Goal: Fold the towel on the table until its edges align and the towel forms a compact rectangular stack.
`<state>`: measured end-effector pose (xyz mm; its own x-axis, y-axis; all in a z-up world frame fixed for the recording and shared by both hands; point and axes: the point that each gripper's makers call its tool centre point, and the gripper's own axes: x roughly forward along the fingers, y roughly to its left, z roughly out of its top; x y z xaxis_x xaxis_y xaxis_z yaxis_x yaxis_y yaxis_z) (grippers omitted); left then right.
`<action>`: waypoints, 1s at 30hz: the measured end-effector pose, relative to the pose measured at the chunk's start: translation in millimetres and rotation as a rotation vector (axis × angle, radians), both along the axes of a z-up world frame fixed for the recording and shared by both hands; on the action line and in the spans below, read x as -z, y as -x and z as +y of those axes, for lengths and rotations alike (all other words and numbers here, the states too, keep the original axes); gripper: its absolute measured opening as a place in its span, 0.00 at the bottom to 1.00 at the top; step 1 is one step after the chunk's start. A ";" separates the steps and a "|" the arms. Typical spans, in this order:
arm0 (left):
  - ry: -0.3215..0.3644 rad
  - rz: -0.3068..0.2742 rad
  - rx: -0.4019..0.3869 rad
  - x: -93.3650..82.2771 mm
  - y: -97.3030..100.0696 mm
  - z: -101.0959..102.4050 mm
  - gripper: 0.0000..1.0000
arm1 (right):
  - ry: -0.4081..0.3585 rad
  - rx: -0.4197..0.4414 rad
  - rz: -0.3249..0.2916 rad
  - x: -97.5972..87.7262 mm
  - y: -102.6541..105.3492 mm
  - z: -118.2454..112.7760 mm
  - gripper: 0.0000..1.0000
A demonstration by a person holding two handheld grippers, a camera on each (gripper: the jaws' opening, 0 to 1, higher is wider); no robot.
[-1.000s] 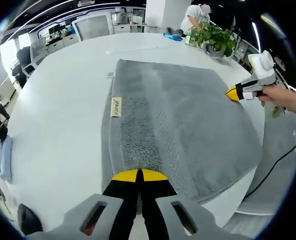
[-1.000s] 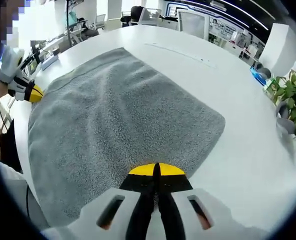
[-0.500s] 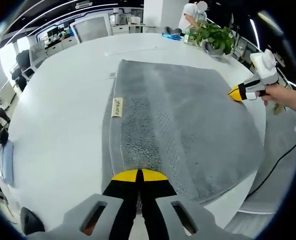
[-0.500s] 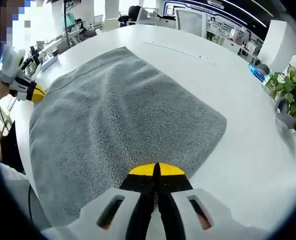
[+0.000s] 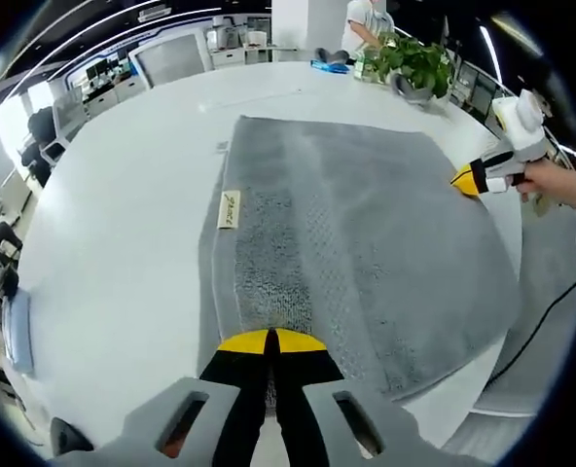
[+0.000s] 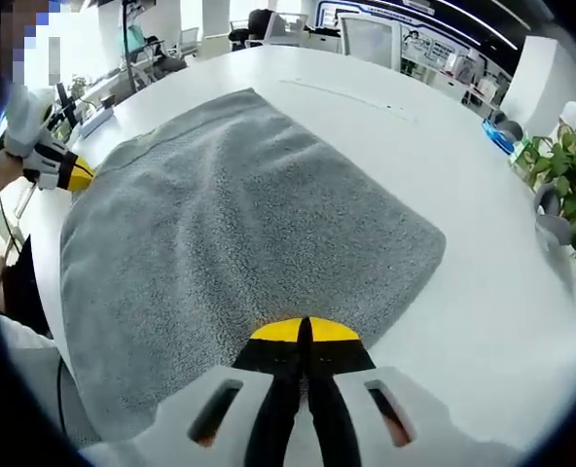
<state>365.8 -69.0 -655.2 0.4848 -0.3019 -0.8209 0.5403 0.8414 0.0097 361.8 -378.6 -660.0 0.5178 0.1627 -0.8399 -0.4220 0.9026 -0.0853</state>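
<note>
One grey towel [image 5: 356, 233], lying flat and spread on white counter [image 5: 113, 214], already doubled by the look of the layered edge beside the small label [image 5: 228, 209]. Two grippers gripping it at its near edge, one at each end.

Left gripper [image 5: 270, 341]: jaws pressed together, pinching towel edge at a near corner, just along from the label side. Right gripper [image 6: 304, 331]: jaws pressed together, pinching towel edge at the opposite near corner; also appearing at far right of left gripper view, held by a hand [image 5: 551, 180].

Towel extending straight ahead of both pairs of jaws, away from the person, far edge lying well apart toward counter middle. Long axis hard to judge through the fisheye; running roughly across, from one gripper to the other. Both equally near their own corners, neither favoured.

Likely next: lifting both corners together, carrying forward onto far edge. Potted plant [image 5: 414, 66] standing beyond, well apart from towel.
</note>
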 end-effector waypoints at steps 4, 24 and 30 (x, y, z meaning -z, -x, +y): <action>-0.007 0.002 0.007 0.3 -5.1 -1.5 0.01 | -0.003 0.013 0.006 0.2 1.2 -0.2 0.00; -0.023 -0.016 0.019 0.4 -19.6 -4.3 0.01 | -0.022 0.059 0.003 0.2 9.0 -0.2 0.00; -0.014 -0.018 0.012 0.3 -21.4 -5.0 0.01 | -0.022 0.065 0.003 0.2 11.7 0.2 0.00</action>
